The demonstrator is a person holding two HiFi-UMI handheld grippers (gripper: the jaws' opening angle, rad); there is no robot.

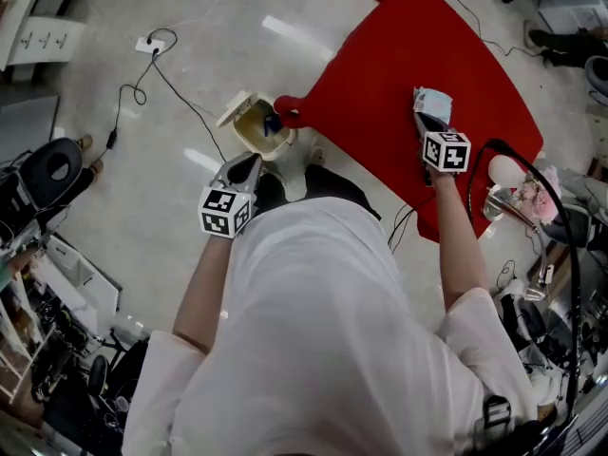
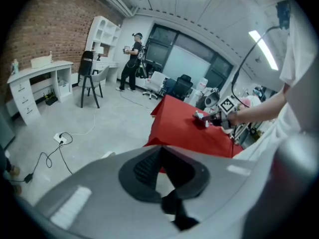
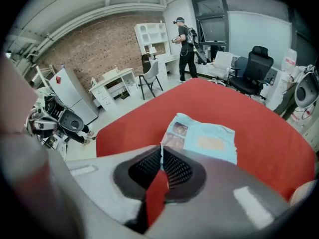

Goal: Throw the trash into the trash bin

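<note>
right gripper view: the right gripper pinches a light blue wrapper over the red table. the left gripper is pressed together, empty, near the trash bin.

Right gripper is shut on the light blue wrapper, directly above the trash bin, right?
Not quite. The right gripper is shut on the light blue wrapper, but above the red table, not the trash bin. The head view shows this.
</note>
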